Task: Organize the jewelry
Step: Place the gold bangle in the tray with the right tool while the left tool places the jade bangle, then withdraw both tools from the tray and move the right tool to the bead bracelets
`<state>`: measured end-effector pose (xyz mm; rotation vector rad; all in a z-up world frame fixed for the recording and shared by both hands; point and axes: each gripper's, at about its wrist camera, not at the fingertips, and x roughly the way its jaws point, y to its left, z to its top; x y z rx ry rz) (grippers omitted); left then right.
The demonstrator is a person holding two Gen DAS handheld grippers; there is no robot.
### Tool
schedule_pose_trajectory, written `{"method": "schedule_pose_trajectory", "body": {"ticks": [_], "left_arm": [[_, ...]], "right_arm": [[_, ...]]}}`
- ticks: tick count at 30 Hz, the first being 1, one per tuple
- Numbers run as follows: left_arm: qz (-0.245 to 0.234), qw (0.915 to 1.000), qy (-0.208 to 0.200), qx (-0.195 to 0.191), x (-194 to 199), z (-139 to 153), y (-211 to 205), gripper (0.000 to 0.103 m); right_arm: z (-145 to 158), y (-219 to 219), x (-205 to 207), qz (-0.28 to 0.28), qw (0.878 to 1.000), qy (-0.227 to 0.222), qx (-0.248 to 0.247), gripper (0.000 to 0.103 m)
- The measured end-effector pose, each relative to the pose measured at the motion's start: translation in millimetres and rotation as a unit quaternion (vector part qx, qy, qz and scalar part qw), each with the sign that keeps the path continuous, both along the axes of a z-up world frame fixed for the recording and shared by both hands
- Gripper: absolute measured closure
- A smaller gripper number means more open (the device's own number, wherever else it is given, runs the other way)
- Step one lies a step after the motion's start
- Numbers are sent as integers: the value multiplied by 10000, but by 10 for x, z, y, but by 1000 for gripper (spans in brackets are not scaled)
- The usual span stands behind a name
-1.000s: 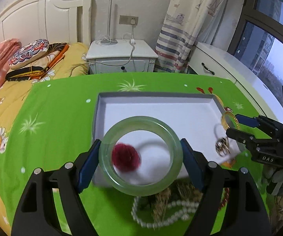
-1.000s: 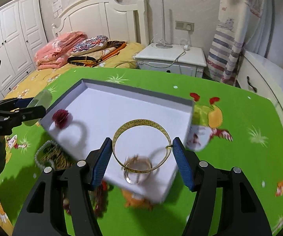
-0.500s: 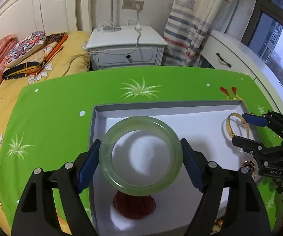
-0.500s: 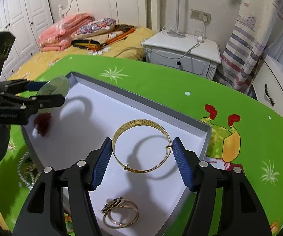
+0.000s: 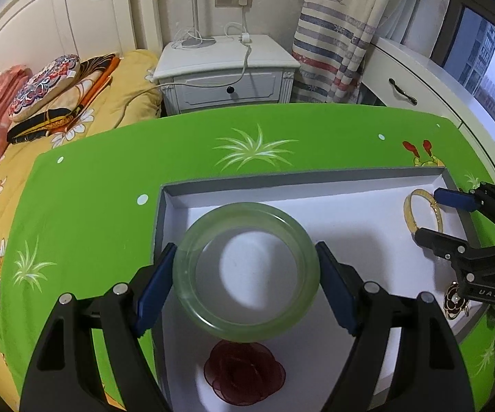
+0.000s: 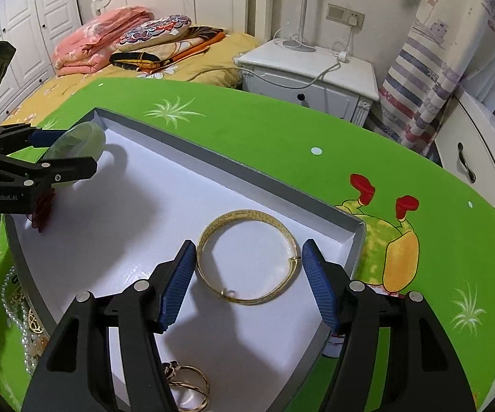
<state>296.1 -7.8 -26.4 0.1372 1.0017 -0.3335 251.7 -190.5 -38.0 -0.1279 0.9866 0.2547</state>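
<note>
Both bangles have travelled inward over the white tray (image 5: 367, 213), the left gripper (image 5: 245, 271) clamping the green bangle (image 5: 245, 267) near the tray's left wall, the right gripper (image 6: 249, 267) clamping the gold bangle (image 6: 249, 257) near its far-right corner, so lower each flat before easing the jaws apart.

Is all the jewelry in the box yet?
Not yet. A red flower and some gold rings already lie in the white box. The left gripper holds a green bangle and the right gripper a gold bangle above it. A pearl necklace waits outside.
</note>
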Motion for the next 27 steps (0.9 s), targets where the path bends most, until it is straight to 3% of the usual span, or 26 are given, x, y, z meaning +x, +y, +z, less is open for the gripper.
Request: {"method": "schedule_pose_trajectory", "body": {"ticks": [6, 13, 20, 27], "left_arm": [[9, 10000, -60, -52, -1, 29, -28, 26], [165, 9997, -201, 17, -47, 159, 49, 23], [436, 9914, -1222, 173, -568, 734, 377, 5], [754, 9827, -1683, -152, -1231, 1154, 818, 5]], "right_arm": [[37, -7, -78, 9, 9998, -2, 208, 35], [204, 3, -237, 2, 9995, -190, 265, 35], [631, -74, -534, -45, 9970, -660, 402, 35], [991, -113, -1101, -69, 9916, -1216, 447, 34]]}}
